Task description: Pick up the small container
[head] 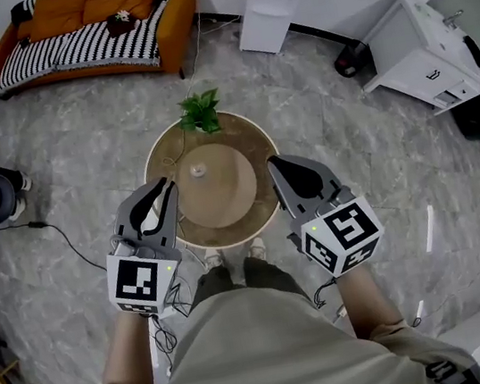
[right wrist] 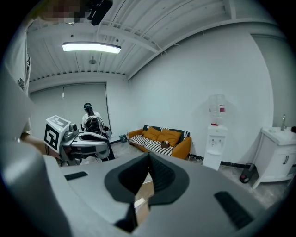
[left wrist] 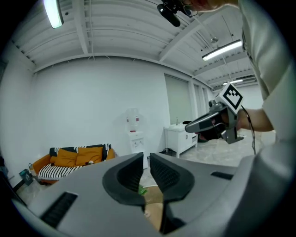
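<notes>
Left gripper [head: 166,189] first: my jaws are pressed together on nothing. Between my grippers, the small container [head: 198,171] sits on the round table [head: 254,139], apart from both. My right gripper [head: 275,165] is likewise closed and empty. I judge this the approach; next I must open one and reach in.

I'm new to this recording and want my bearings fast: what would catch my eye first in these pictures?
The left gripper and the right gripper, each with a marker cube, are held on either side of a round wooden table, jaws together and empty. On the table a small container sits near the middle and a green plant at the far edge. An orange sofa stands against the wall at the upper left.
</notes>
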Tool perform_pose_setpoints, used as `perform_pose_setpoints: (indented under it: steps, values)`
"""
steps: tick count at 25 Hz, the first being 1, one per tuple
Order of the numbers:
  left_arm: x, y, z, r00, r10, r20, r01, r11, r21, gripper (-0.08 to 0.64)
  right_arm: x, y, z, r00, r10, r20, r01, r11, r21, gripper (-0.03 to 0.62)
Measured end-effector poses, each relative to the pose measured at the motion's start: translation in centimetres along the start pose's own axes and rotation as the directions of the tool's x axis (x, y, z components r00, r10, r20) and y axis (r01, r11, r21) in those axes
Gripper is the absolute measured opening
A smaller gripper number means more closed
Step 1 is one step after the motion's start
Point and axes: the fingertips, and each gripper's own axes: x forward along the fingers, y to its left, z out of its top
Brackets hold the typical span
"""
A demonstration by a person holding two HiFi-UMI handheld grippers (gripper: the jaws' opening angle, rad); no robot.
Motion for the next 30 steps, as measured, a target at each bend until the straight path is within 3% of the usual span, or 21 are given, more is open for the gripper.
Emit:
perform_pose_setpoints:
  steps: [3,12,21,30]
  values:
    - [2.5,0.6,-1.4,1.0,0.004,-0.03,-0.005,1.0,-0.017,0.165,1.6,-0.8,-0.1,1.0,0.02,0.0,-0.02,1.0,0.015,-0.003]
    - [11.1,2.5,-8.6,0.993,0.002,-0.12,-0.004,1.0,-0.018,0.325,7.8,-2.7,-1.3,0.996,0.091,-0.008,-0.09,0.995,0.041,-0.003]
    - [18.8,2.4,-16.7,0.986,-0.046,-0.162,0.044,0.999,-0.013,0.36,14.7,-4.5,-6.9,0.992,0.111,-0.058,-0.107,0.992,0.069,-0.003]
    - [25.2,2.3,-28.3,0.966,-0.045,-0.254,0.03,0.998,-0.061,0.365,20.9,-5.3,-17.3,0.986,0.069,-0.151,-0.06,0.996,0.066,-0.003]
